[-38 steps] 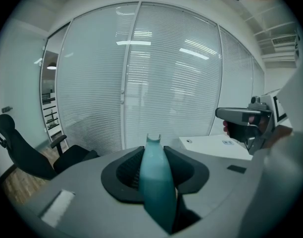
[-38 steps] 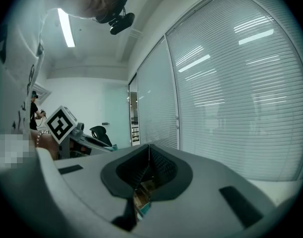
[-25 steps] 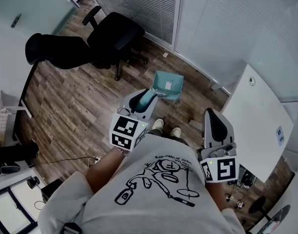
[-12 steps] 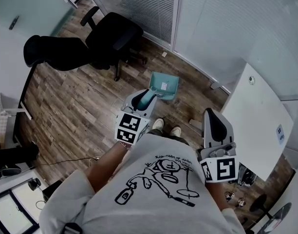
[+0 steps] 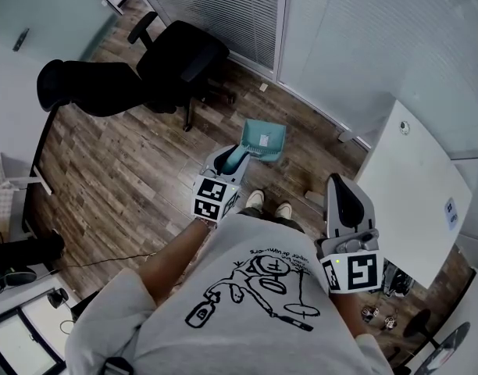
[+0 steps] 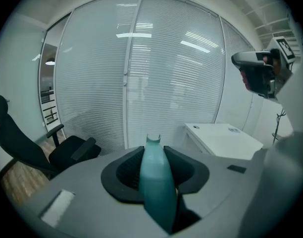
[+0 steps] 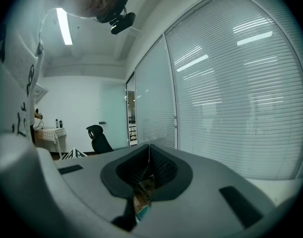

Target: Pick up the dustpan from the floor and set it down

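The teal dustpan (image 5: 264,141) is over the wooden floor just ahead of the person's shoes (image 5: 255,200), its pan pointing away. Its handle (image 5: 233,158) runs back into my left gripper (image 5: 233,150), which is shut on it. In the left gripper view the teal handle (image 6: 156,182) stands upright, clamped between the two dark pads of the left gripper (image 6: 154,150). Whether the pan touches the floor I cannot tell. My right gripper (image 5: 336,181) hovers to the right of the shoes, away from the dustpan. In its own view the right gripper (image 7: 149,155) has its jaws together with nothing between them.
A black office chair (image 5: 176,61) stands on the floor beyond and left of the dustpan. Glass walls with blinds (image 5: 223,6) close the far side. A white desk (image 5: 411,186) is on the right. A thin cable (image 5: 106,258) lies on the floor at left.
My left gripper has sunk towards the floor with the dustpan in it, looking smaller in the head view. The right gripper has kept still.
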